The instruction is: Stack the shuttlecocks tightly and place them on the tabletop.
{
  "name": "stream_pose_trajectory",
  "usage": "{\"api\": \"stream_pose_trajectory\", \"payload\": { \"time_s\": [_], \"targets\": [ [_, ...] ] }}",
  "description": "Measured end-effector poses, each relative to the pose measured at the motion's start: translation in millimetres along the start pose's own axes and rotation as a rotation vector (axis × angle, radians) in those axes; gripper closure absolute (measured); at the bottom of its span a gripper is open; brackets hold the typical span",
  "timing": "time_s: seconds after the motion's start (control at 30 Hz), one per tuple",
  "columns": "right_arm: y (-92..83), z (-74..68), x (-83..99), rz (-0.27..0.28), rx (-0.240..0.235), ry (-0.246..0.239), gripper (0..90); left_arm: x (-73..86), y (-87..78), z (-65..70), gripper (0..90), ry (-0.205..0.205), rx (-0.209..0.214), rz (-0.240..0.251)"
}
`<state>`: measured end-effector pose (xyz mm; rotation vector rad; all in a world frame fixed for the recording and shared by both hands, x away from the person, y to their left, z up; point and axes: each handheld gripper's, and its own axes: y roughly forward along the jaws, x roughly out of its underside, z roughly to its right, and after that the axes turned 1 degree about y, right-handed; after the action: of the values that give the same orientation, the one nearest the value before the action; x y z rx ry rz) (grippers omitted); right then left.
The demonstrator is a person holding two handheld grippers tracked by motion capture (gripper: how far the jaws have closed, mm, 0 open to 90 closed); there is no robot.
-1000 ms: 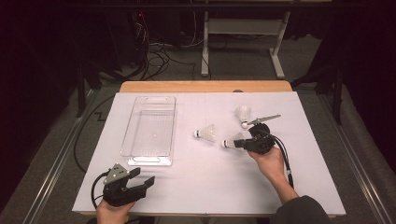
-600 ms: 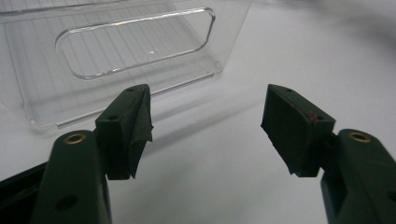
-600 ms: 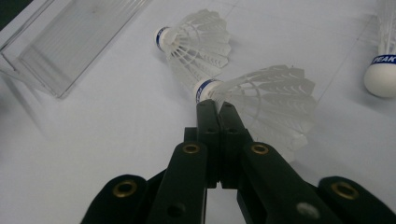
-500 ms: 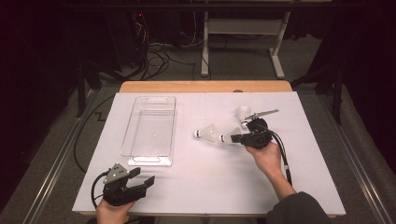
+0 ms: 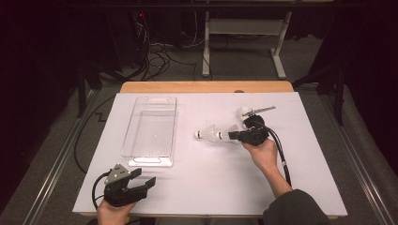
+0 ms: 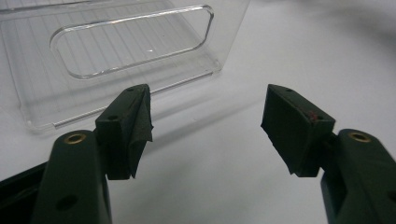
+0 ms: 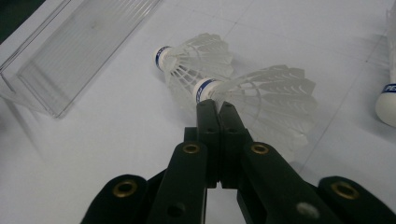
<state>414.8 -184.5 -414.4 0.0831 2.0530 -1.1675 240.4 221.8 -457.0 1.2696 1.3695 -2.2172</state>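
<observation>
Right claw (image 7: 218, 109) clenched on shuttlecock (image 7: 261, 93), feathers hiding grip, left claw (image 6: 205, 121) released

Bright, evenly lit white table amid dark surroundings; soft shadows, closest parts slightly blurred.

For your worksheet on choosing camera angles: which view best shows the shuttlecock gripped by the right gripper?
The right gripper view: the held shuttlecock lies close up, feathers sharp, in the shut right gripper. The high view shows it small and pale.
</observation>
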Motion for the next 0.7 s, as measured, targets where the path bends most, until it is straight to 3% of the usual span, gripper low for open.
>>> {"api": "stream_pose_trajectory", "payload": {
  "time_s": [0.7],
  "targets": [
    [15.8,-8.5,-12.5,0.001,-0.036,-0.004,90.0,-0.3,0.4,-0.5,33.8,0.001,0.002,-0.002]
  ]
}}
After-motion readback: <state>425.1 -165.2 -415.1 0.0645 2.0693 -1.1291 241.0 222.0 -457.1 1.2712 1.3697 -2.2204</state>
